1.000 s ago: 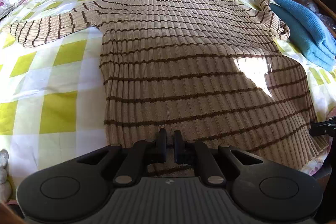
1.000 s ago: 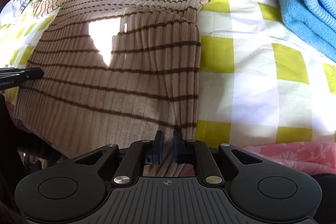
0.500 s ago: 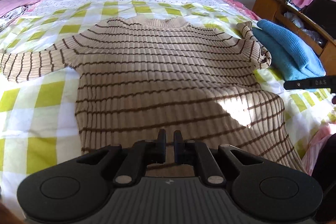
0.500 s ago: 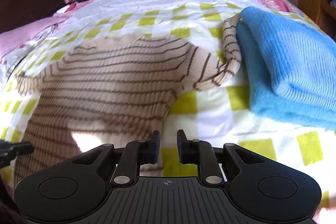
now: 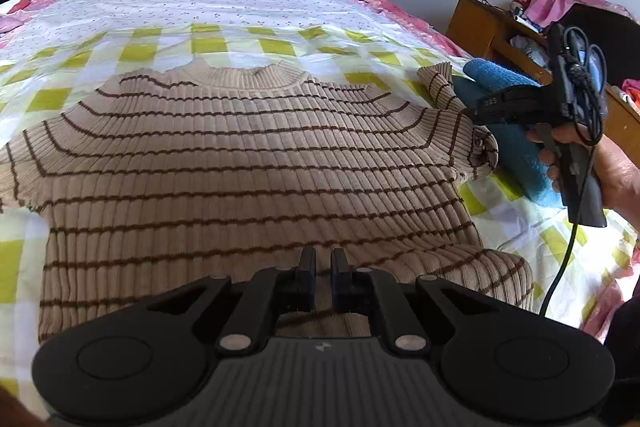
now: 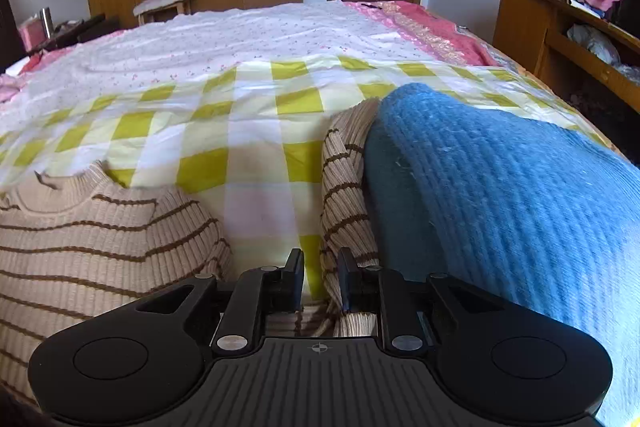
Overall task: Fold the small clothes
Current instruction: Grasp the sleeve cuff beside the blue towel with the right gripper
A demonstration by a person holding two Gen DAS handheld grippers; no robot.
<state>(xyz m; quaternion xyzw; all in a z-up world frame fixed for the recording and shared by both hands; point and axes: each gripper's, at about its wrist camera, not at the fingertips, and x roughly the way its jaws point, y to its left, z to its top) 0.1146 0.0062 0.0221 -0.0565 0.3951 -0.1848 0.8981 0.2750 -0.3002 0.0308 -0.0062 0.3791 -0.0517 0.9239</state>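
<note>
A bedroom with wooden wardrobes and a door behind holds a wide bed (image 5: 240, 11) covered by a yellow-and-white checked sheet (image 6: 256, 163), and on that sheet the striped sweater (image 5: 248, 163) lies front-up and spread flat, neck away from the person. Its right sleeve (image 6: 344, 195) is doubled up against a folded blue garment (image 6: 500, 195) that sits just beside it. The right gripper (image 6: 319, 277) is part-open, low over the sleeve, with ribbed cloth showing between and under its fingers but not yet pinched. The left gripper (image 5: 323, 277) hangs over the hem with its fingers a narrow slit apart; I cannot tell whether any cloth is caught there. The main risk lies at the sleeve: it touches the blue garment, so a wide or deep closure could take the blue knit along and drag that finished pile out of shape. The sleeve is bunched, so a grip on one layer alone could let the rest sag and leave a crooked fold. The sheet beneath is loose and might be nipped too.
</note>
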